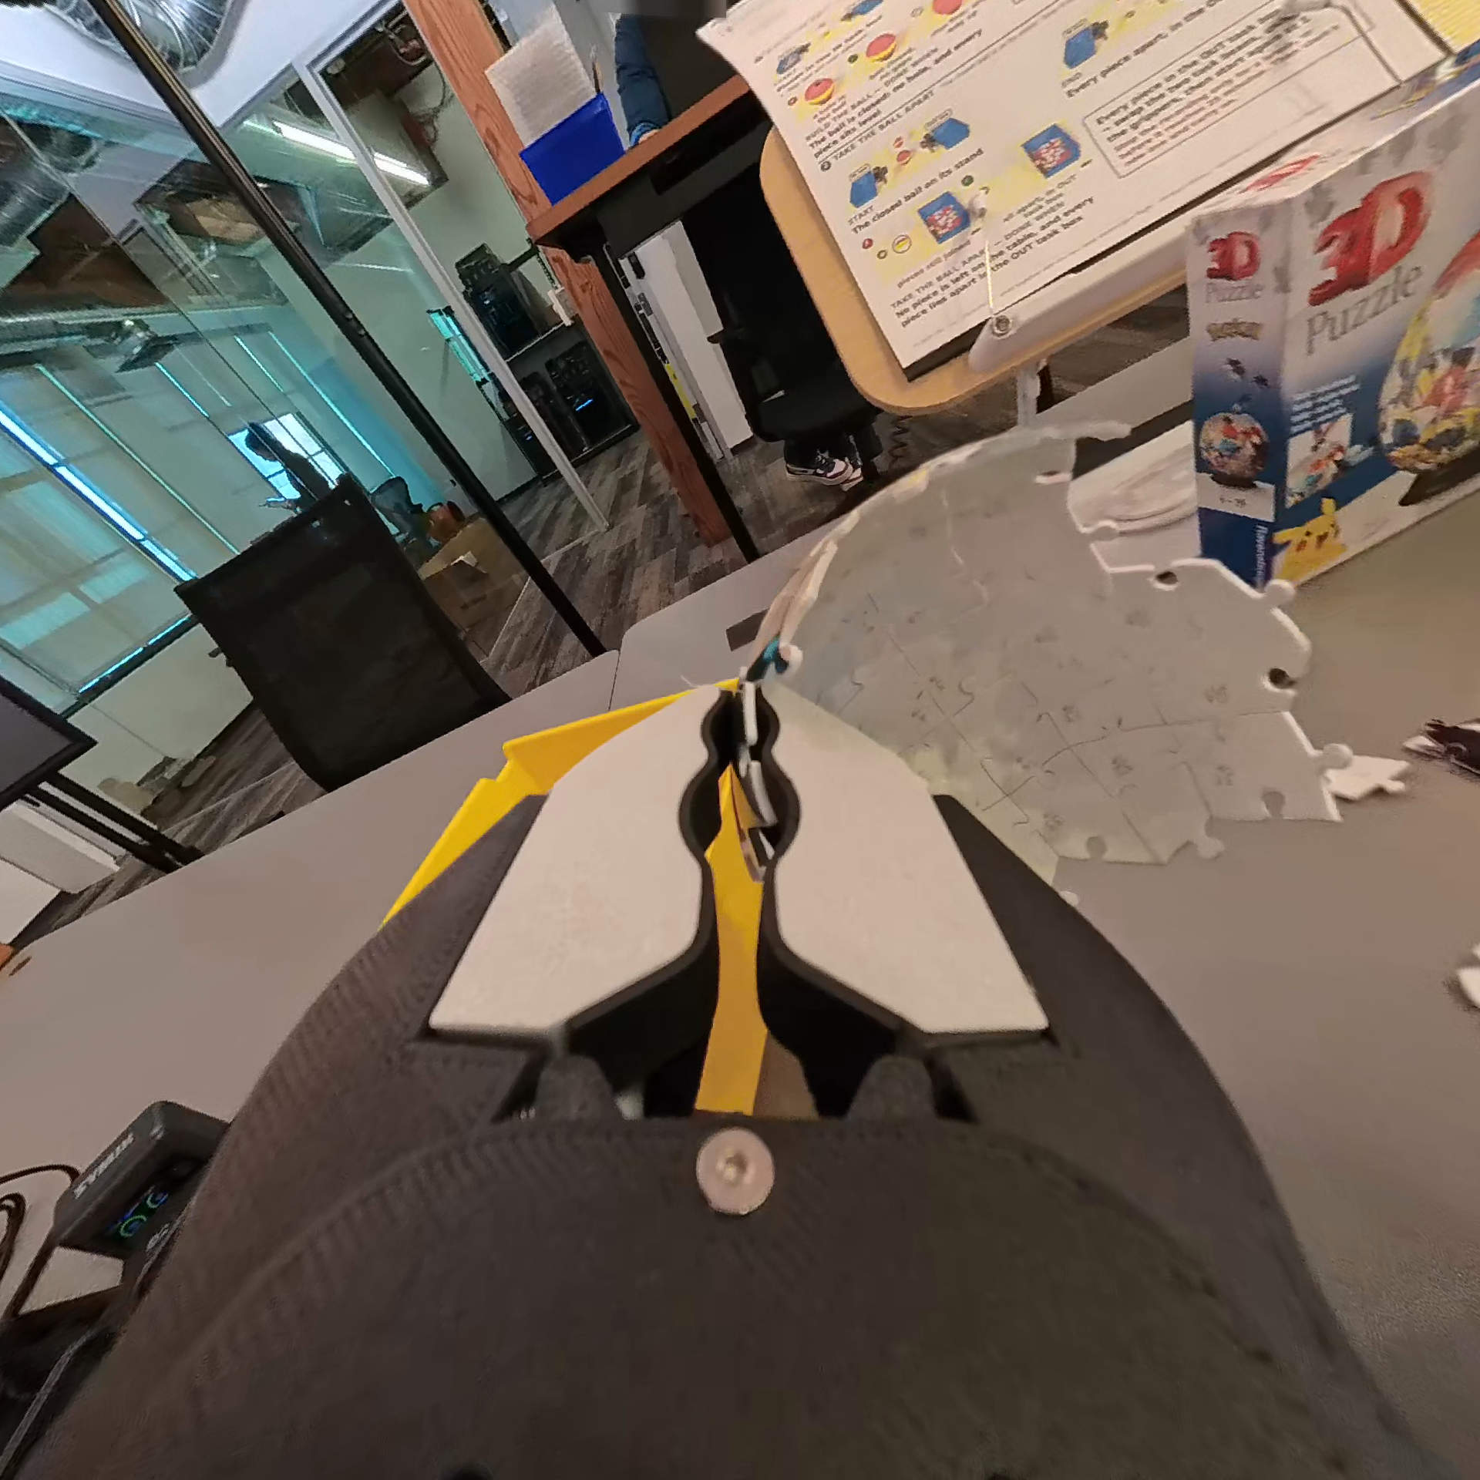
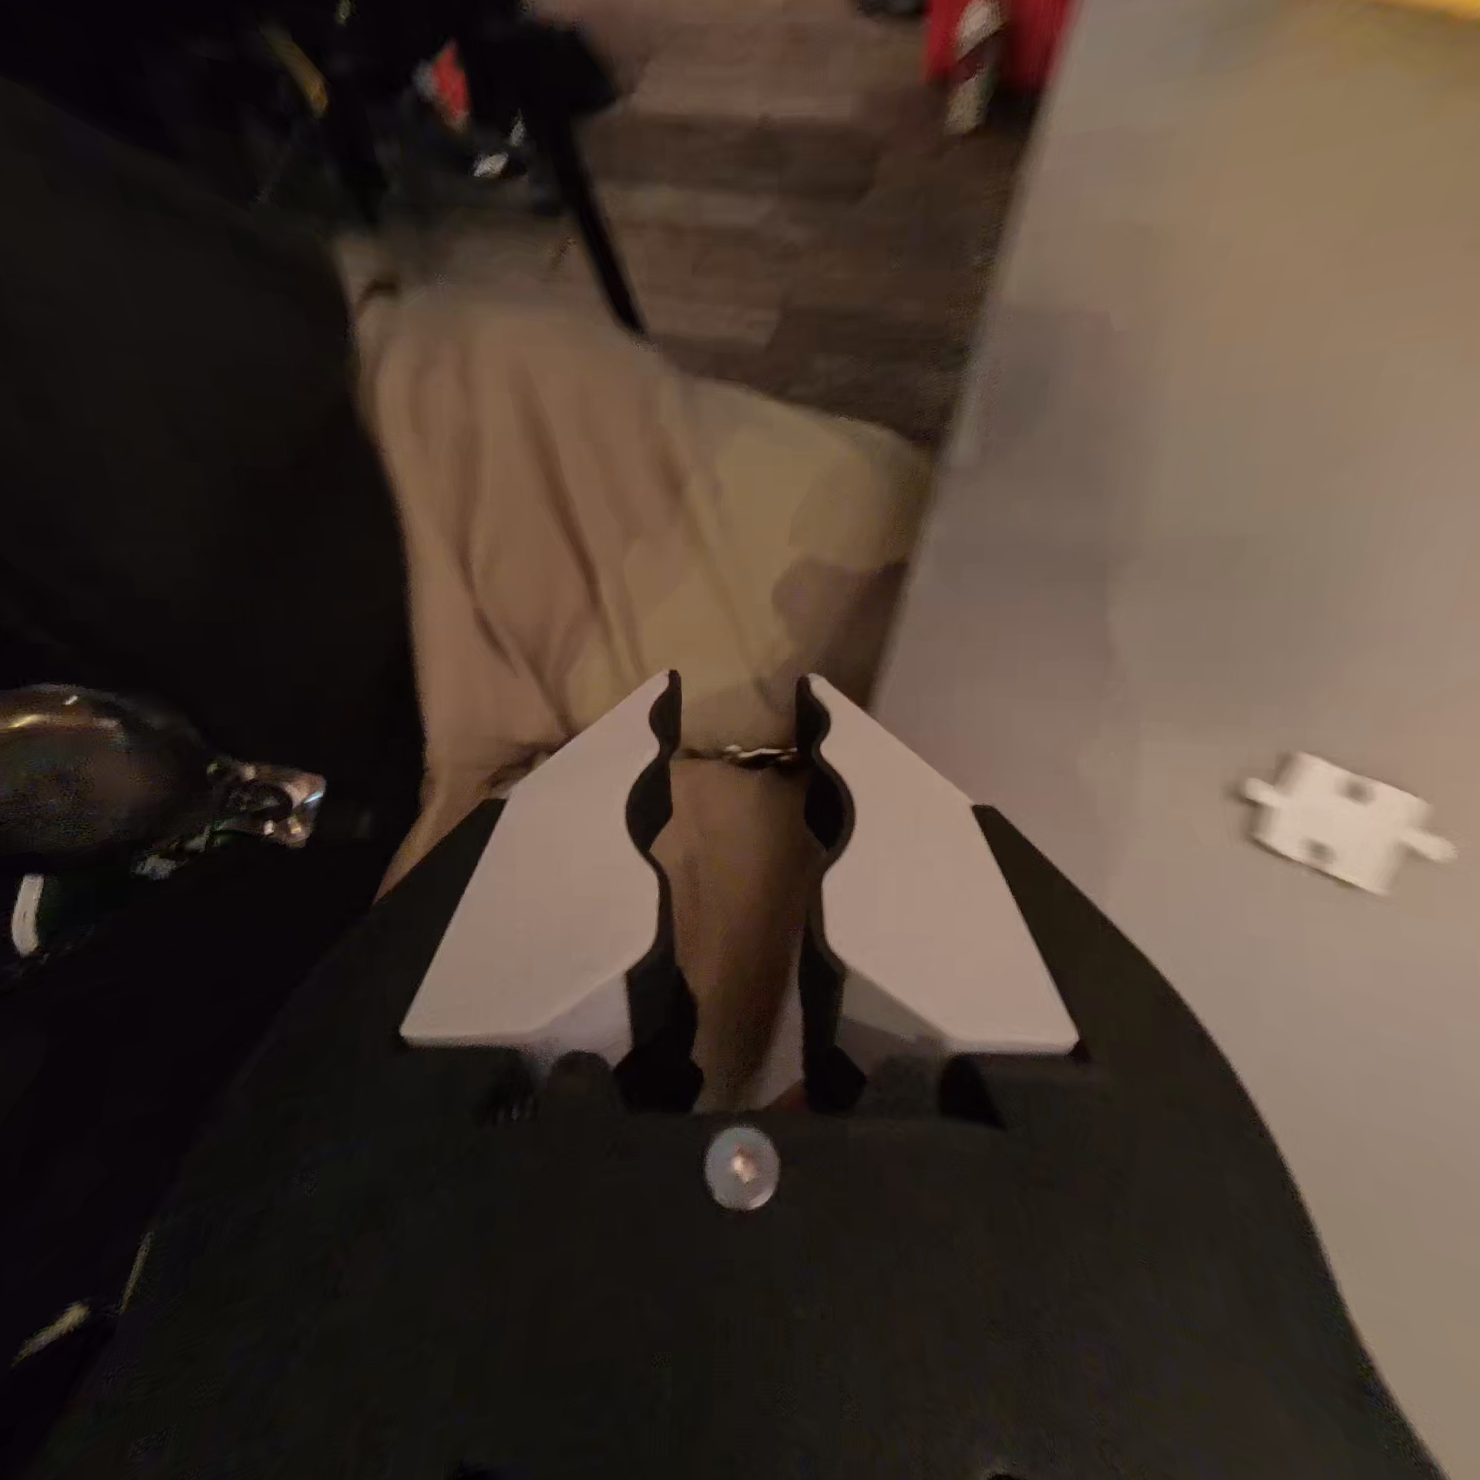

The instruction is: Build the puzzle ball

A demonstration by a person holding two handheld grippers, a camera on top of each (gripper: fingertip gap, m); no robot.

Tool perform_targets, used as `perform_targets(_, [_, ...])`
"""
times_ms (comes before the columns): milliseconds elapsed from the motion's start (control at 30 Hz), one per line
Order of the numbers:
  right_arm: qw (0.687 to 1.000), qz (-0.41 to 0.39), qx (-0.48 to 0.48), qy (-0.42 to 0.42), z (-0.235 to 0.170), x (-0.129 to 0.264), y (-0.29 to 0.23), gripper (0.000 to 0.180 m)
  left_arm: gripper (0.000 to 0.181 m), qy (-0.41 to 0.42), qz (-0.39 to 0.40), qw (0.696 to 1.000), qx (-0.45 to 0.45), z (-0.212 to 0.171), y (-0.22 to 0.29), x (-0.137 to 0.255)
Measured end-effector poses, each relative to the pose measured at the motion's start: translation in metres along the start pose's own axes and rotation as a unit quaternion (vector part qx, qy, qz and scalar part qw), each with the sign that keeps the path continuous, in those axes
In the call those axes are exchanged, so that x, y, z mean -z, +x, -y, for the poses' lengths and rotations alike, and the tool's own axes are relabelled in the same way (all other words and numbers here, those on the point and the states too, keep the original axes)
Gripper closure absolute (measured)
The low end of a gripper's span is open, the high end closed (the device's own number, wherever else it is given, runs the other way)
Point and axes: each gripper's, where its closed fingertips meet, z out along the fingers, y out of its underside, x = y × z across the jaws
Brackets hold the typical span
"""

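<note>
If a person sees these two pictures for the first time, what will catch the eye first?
In the left wrist view, the half-built puzzle ball, a curved white shell, stands on the grey table, its edge pinched in the left tool. Behind it stands the colourful puzzle box. In the right wrist view, the right tool is open and empty, a single white piece lying to its right.

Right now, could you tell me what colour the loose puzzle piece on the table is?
White loose puzzle piece, on the grey table; right wrist view shows it best.
</note>
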Motion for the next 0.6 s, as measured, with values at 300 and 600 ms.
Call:
perform_targets(300, [0.954, -0.154, -0.204, -0.156, -0.073, -0.058, -0.02, 0.153, 0.177, 0.035, -0.009, 0.999, -0.001, 0.029, 0.007, 0.029])
perform_targets(600, [0.918, -0.252, -0.257, -0.167, -0.089, -0.072, -0.001, 0.17, 0.178, 0.063, -0.033, 0.997, 0.003, 0.047, 0.022, 0.027])
